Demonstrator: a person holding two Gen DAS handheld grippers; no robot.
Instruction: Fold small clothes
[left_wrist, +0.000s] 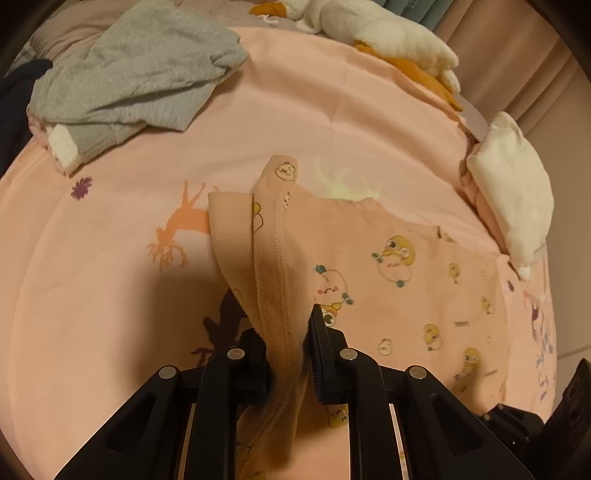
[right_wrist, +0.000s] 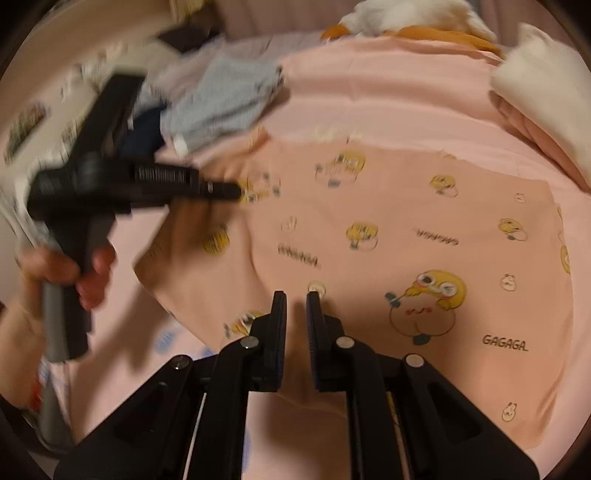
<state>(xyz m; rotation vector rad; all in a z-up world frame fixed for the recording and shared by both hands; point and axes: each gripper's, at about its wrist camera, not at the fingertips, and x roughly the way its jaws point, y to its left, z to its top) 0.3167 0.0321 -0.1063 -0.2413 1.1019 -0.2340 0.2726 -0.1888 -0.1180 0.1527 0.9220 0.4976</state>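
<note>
On the pink sheet (left_wrist: 295, 92) the garment (right_wrist: 406, 229) lies mostly flat, I've got its hem bunched tight in L gripper (left_wrist: 291, 354), R gripper (right_wrist: 296, 295) slightly apart w/ nothing between; looks light, floppy, so grab seams/corners.

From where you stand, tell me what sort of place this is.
Probably a bedroom: the work surface looks like a bed under a pink printed sheet, with plush toys along its far edge and a loose grey garment waiting.
</note>
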